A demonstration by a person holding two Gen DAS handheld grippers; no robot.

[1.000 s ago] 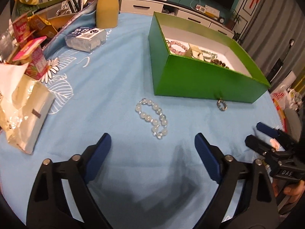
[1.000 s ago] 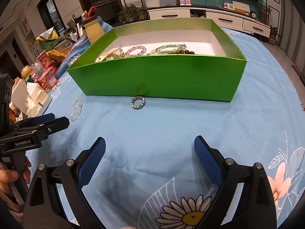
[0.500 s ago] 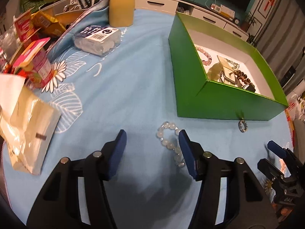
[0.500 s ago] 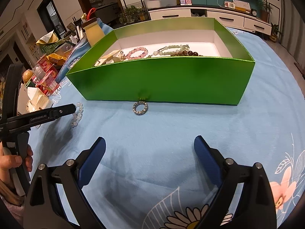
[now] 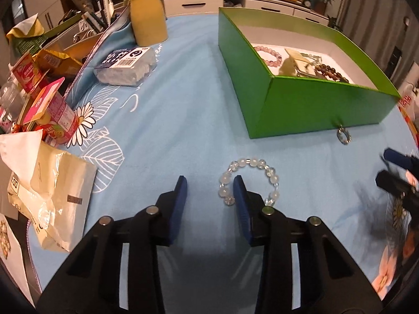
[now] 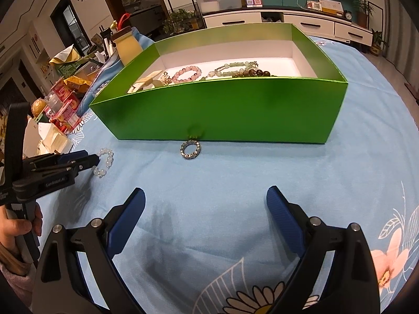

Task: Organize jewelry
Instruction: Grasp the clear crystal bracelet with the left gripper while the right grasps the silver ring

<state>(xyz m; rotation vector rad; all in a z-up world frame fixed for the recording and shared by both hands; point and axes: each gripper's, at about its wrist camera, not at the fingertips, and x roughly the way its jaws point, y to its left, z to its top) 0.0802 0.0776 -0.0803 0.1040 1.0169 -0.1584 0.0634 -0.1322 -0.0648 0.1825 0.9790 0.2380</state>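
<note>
A clear-bead bracelet (image 5: 248, 180) lies on the blue flowered tablecloth (image 5: 183, 104). My left gripper (image 5: 209, 185) points down at it and its jaws are closing. The right finger stands inside the loop and the bracelet's left beads lie between the fingers, not pinched. In the right wrist view the left gripper (image 6: 91, 158) reaches the bracelet (image 6: 104, 161) from the left. A silver ring (image 6: 190, 149) lies against the front wall of the green box (image 6: 235, 110), which holds several bead bracelets. My right gripper (image 6: 205, 195) is open and empty, short of the ring.
A tissue pack (image 5: 125, 64), a yellow jar (image 5: 148, 18), snack cartons (image 5: 49, 115) and a crumpled plastic bag (image 5: 47, 196) crowd the table's left side. A hand (image 6: 18, 227) holds the left gripper. The right gripper (image 5: 392, 167) shows blurred at the right edge.
The left gripper has come forward onto the clear bracelet, rolled a little, and its jaws have narrowed from wide to about a third. The right gripper has stayed in place, open.
</note>
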